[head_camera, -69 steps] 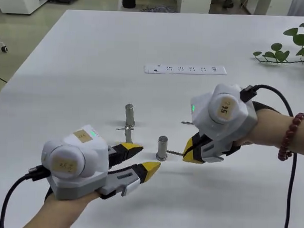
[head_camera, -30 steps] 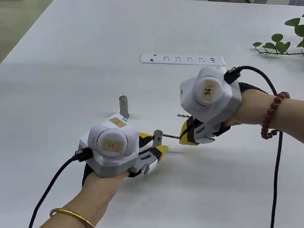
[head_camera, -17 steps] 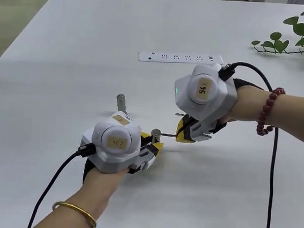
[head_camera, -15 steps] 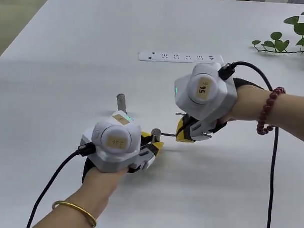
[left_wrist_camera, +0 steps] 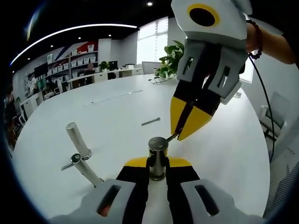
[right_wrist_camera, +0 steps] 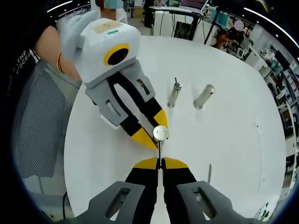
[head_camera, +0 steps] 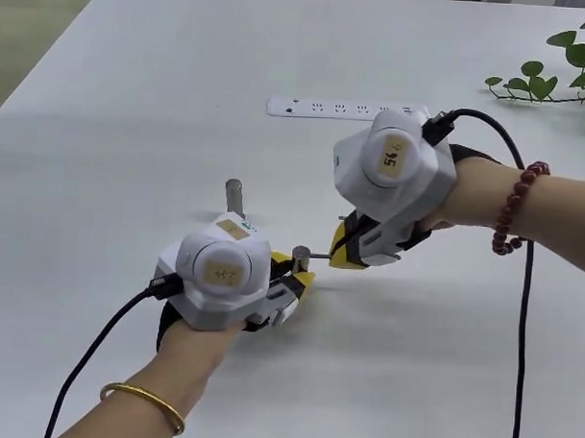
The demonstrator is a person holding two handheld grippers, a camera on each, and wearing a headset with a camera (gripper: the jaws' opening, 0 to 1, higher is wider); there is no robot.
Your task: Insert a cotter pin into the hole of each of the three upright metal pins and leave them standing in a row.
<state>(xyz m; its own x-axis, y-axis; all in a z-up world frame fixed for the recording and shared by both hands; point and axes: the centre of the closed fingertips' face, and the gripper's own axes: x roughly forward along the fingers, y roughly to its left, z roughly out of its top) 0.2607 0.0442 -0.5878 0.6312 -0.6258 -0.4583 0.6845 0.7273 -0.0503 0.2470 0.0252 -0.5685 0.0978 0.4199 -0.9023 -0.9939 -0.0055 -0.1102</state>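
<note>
Metal pin (head_camera: 300,257) stands upright on the desk (head_camera: 162,99), near centre betw. the two tools. Left tool (head_camera: 293,272) is clamped on its lower half. In the left gripper view the yellow-tipped jaws close on either side of the pin (left_wrist_camera: 158,156), w/ the tool (left_wrist_camera: 158,163) low by the desk top.

Cotter pin (head_camera: 320,256) lies roughly level, pinched at one end in the closed right tool (head_camera: 341,254). Its free end reaches the metal pin's top. In the right gripper view the cotter pin (right_wrist_camera: 160,151) runs straight from the tool (right_wrist_camera: 161,163) to the pin's round head (right_wrist_camera: 160,133). Can't tell if the tip is in the hole or just touching. Left gripper view has the right tool (left_wrist_camera: 184,126) coming down from above right, w/ the thin wire (left_wrist_camera: 171,137) meeting the pin's upper edge.

2nd pin (left_wrist_camera: 86,168) stands to the left w/ a cross piece through its top. 3rd pin (left_wrist_camera: 77,139) is just beyond it and bare. Same pair in the right gripper view: 2nd pin (right_wrist_camera: 174,94), 3rd pin (right_wrist_camera: 204,96), side by side past the left tool (right_wrist_camera: 153,131). In the head view one of these pins (head_camera: 235,196) shows behind the left tool.

Spare cotter pin (left_wrist_camera: 151,121) lies flat on the desk, apart from the rest. Power strip (head_camera: 325,108) is further back, plant (head_camera: 557,79) at the far right corner.
</note>
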